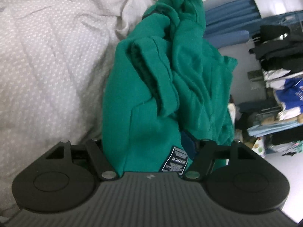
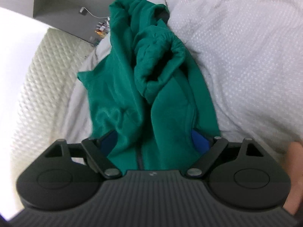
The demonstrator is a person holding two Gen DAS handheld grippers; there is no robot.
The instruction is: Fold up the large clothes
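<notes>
A large green sweatshirt [image 1: 162, 79] hangs bunched over the edge of a bed with a white dotted cover [image 1: 47, 66]. My left gripper [image 1: 151, 147] is shut on the green cloth near its dark label [image 1: 175, 159]; the fingers are buried in the fabric. In the right wrist view the same green sweatshirt [image 2: 151, 87] hangs crumpled, a ribbed cuff [image 2: 161, 62] open in the middle. My right gripper [image 2: 153, 143] is shut on the cloth by its dark zipper; the blue pads [image 2: 200, 141] show at the sides.
A rack with stacked dark and blue clothes [image 1: 280, 79] stands to the right of the bed. A white quilted mattress side [image 2: 41, 79] and a grey wall [image 2: 72, 5] lie to the left in the right wrist view. White bed cover [image 2: 246, 56] fills its right side.
</notes>
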